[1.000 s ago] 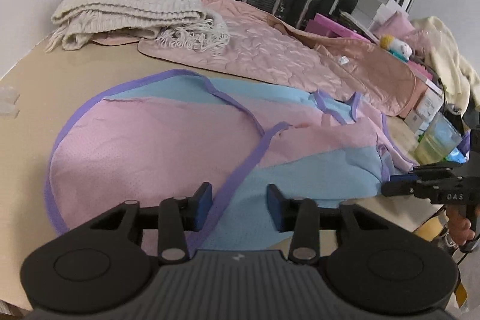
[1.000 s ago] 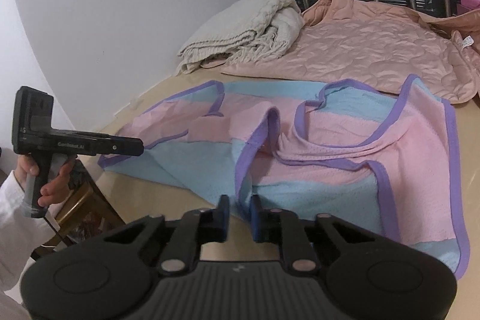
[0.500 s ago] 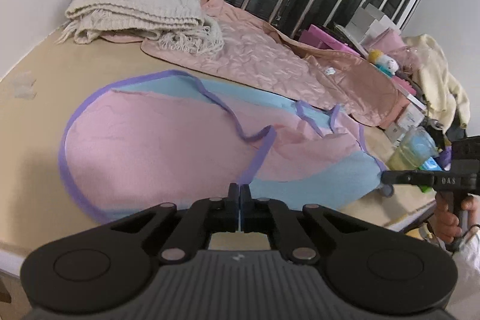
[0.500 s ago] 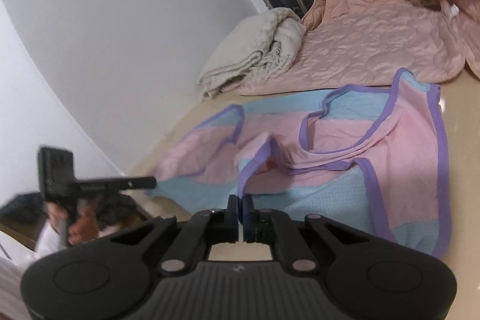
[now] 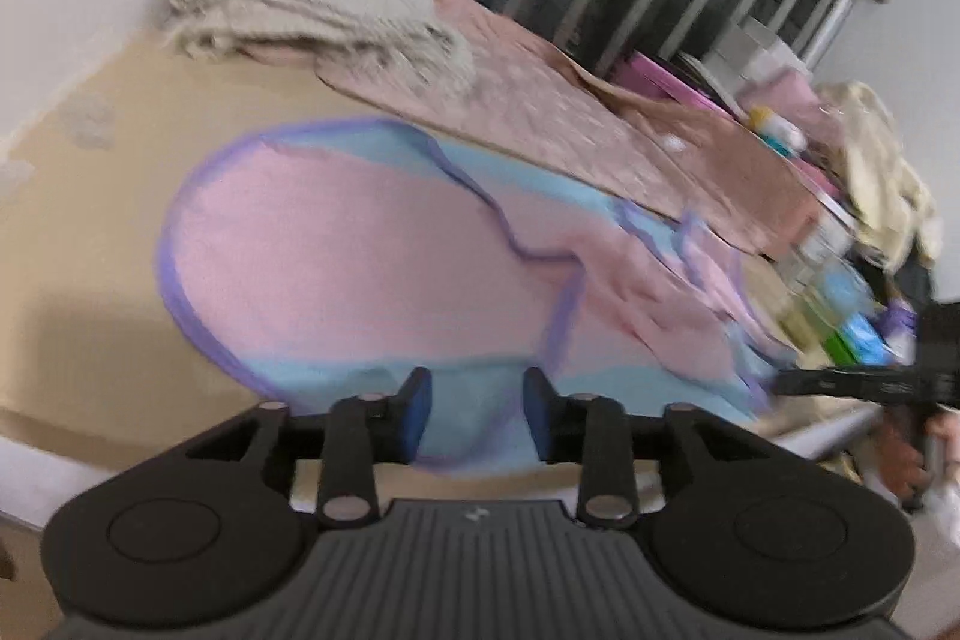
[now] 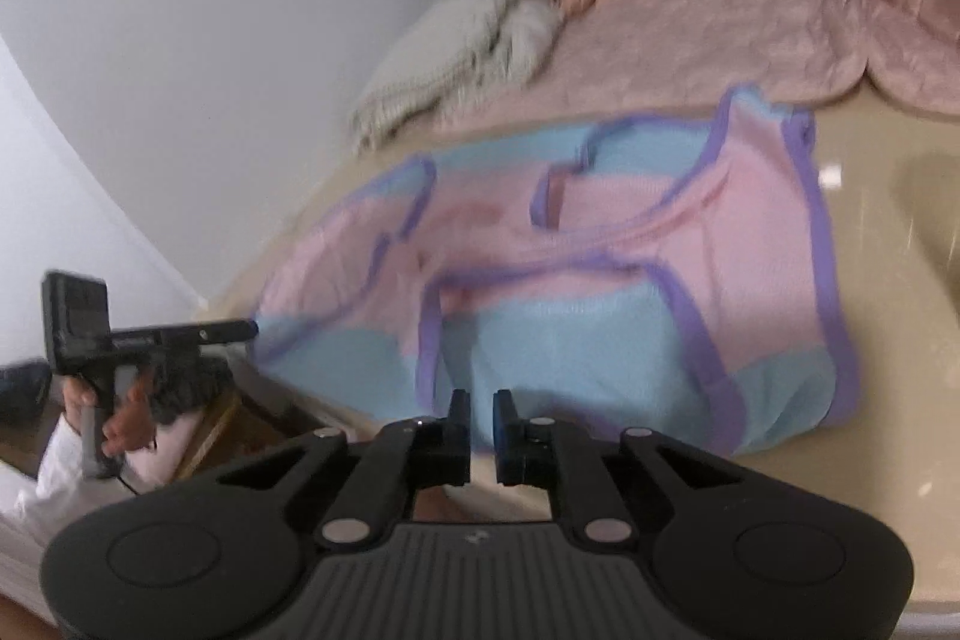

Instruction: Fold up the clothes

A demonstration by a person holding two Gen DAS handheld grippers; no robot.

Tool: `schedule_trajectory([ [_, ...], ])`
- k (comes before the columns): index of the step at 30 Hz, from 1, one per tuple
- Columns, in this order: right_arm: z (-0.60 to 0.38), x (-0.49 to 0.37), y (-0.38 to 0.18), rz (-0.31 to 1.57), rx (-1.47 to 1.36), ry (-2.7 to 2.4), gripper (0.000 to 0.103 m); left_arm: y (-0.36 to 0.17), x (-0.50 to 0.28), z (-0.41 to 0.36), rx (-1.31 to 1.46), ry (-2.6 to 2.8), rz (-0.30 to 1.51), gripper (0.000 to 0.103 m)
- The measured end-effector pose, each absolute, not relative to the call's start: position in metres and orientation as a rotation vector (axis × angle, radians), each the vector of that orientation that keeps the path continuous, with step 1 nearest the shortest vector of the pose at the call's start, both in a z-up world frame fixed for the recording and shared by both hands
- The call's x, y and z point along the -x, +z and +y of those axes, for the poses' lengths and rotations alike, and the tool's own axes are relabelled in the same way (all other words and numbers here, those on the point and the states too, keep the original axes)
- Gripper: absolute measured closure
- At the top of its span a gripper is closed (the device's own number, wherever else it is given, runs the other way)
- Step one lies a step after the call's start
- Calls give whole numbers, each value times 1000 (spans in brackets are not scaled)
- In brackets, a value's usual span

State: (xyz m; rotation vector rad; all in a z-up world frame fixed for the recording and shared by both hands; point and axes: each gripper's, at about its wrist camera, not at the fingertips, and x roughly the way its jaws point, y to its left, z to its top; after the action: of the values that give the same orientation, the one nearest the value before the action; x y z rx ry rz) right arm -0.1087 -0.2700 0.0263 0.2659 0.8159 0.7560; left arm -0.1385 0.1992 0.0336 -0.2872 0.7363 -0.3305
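Pink-and-blue mesh garment with purple trim (image 5: 372,268) lying on beige counter (image 5: 90,196); left hand-held gripper (image 5: 477,415) gaping wide, right hand-held gripper (image 6: 481,427) standing narrowly parted, each needing trimmed near hem seated fully between pads before lifting.

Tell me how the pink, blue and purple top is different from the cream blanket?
The top is spread out flat; the blanket is folded in a thick pile. The top has pink and blue patches with purple edging; the blanket is plain cream with a fringe. The top lies nearest the fingers; the blanket sits by the wall. Both lie on the same tan surface.
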Motion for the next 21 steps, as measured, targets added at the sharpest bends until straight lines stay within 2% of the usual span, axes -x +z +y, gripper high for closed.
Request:
schedule_trajectory([
  [2, -265, 106, 28, 770, -252, 731, 84, 33, 126, 196, 263, -290, 731, 70],
  [4, -258, 98, 26, 734, -242, 681, 81, 29, 110, 192, 275, -244, 742, 67],
  [8, -246, 79, 14, 732, -183, 554, 81, 23, 87, 182, 225, -157, 748, 63],
  [10, -247, 78, 10, 721, -155, 520, 85, 21, 87, 179, 186, -161, 729, 62],
  [16, -268, 86, 8, 691, -141, 435, 85, 19, 95, 182, 140, -143, 706, 62],
  [19, -270, 98, 18, 638, -100, 427, 80, 27, 95, 180, 188, -122, 735, 62],
  [21, -265, 104, 24, 584, -33, 410, 77, 37, 105, 168, 210, -189, 689, 58],
])
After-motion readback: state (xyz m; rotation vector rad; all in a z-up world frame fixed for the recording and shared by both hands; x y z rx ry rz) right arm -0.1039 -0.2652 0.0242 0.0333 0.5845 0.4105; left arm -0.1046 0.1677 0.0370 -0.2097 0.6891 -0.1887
